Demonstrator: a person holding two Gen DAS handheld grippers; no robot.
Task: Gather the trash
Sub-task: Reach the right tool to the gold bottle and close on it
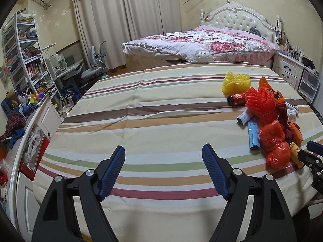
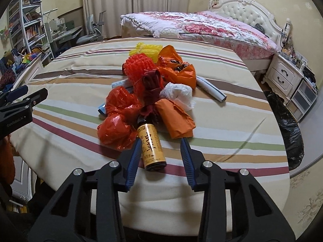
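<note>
Here the trash sits heaped on the striped tabletop (image 2: 232,121), gathered toward its right side, presumably so it can be cleared piece by piece into the black bag (image 2: 290,129) hanging just off the tabletop's right edge. The right tool (image 2: 160,151) has its jaws spread wide on either side of the gold-labelled bottle (image 2: 151,144), which lies on its side at the near end of the pile, base toward the camera; the left blue pad looks to be touching or just beside the bottle, the right pad stands apart from it, so nothing is gripped. That bottle is likely the pick in hand, being nearest and rigid. Behind it lie red plastic bags (image 2: 118,119), an orange wrapper (image 2: 174,121), white crumpled plastic (image 2: 177,95), red mesh (image 2: 139,68) and yellow mesh (image 2: 147,49). The left tool (image 1: 163,161) hangs wide and empty above bare cloth, well apart from the pile, probably waiting.
</note>
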